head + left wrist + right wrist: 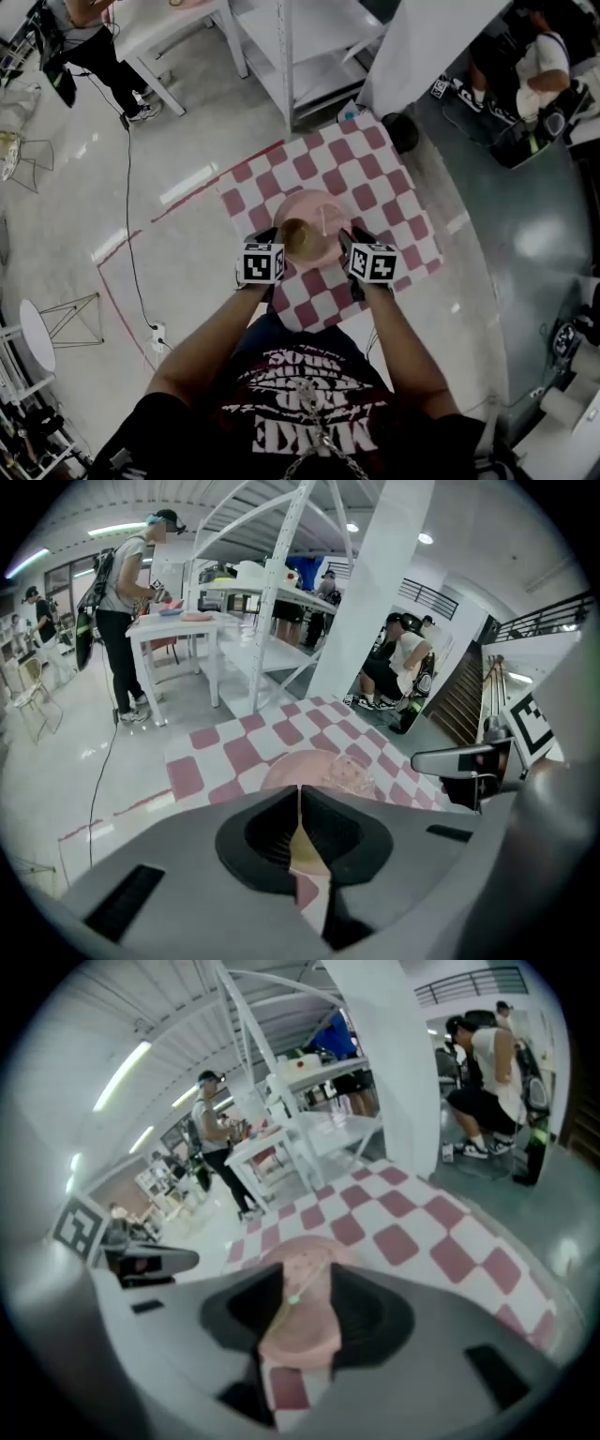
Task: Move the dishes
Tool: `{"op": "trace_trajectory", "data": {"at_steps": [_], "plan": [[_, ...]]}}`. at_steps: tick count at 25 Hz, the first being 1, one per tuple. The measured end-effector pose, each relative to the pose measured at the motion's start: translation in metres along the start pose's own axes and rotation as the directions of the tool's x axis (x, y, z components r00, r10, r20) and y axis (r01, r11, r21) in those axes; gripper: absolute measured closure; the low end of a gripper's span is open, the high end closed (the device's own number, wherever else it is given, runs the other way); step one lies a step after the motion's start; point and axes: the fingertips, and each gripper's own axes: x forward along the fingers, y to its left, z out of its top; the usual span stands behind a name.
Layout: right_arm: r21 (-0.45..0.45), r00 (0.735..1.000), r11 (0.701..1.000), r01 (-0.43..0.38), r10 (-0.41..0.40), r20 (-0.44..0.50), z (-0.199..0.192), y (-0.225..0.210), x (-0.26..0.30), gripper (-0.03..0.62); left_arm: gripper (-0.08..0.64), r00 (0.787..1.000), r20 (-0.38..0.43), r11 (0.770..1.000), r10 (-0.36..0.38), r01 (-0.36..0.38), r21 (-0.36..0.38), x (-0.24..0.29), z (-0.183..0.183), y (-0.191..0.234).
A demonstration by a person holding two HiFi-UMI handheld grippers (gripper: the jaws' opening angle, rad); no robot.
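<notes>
plate: pink plate (306,203) with a small bowl (300,238) on it, sitting on the checked cloth (375,178), not lifted yet
left gripper (272,234): clenched shut, empty, by the plate's edge
right gripper (349,236): jaws apart, plate rim between them, no squeeze yet
left to do: basically everything, I reckon

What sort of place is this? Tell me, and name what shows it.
Probably an indoor workshop or lab hall: tall white metal shelving, a white work table with a person standing at it, and a bare polished floor.
</notes>
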Motion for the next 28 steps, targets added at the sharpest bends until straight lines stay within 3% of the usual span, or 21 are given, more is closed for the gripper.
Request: {"op": "trace_trajectory", "data": {"at_steps": [7, 12, 14, 16, 19, 22, 24, 28], "plan": [[0.136, 0.991, 0.990, 0.049, -0.030, -0.133, -0.029, -0.041, 0.067, 0.408, 0.518, 0.998, -0.061, 0.996, 0.033, -0.038, -0.086, -0.003, -0.027, 0.015], [0.191, 0.979, 0.971, 0.145, -0.113, -0.168, -0.029, -0.059, 0.094, 0.411, 0.518, 0.997, -0.073, 0.996, 0.015, -0.021, -0.081, -0.013, -0.033, 0.007], [0.150, 0.971, 0.971, 0.184, -0.156, -0.180, -0.024, -0.060, 0.097, 0.431, 0.518, 0.997, -0.078, 0.998, 0.015, -0.020, -0.066, -0.015, -0.035, 0.006], [0.047, 0.953, 0.974, 0.224, -0.208, -0.221, -0.027, -0.063, 0.098, 0.437, 0.518, 0.997, -0.080, 0.998, 0.011, -0.016, -0.054, -0.018, -0.039, 0.004], [-0.070, 0.935, 0.972, 0.225, -0.235, -0.265, -0.033, -0.061, 0.102, 0.443, 0.518, 0.997, -0.077, 0.999, 0.007, -0.010, -0.044, -0.020, -0.041, 0.002], [-0.190, 0.914, 0.951, 0.243, -0.290, -0.284, -0.036, -0.064, 0.100, 0.455, 0.518, 0.997, -0.071, 0.999, 0.000, -0.002, -0.035, -0.020, -0.041, 0.000], [-0.274, 0.914, 0.935, 0.225, -0.300, -0.273, -0.033, -0.061, 0.104, 0.473, 0.518, 0.998, -0.068, 1.000, -0.006, 0.004, -0.029, -0.021, -0.040, 0.000], [-0.270, 0.919, 0.940, 0.210, -0.283, -0.273, -0.029, -0.058, 0.103, 0.526, 0.518, 0.998, -0.068, 1.000, -0.011, 0.010, -0.020, -0.025, -0.042, 0.002]]}}
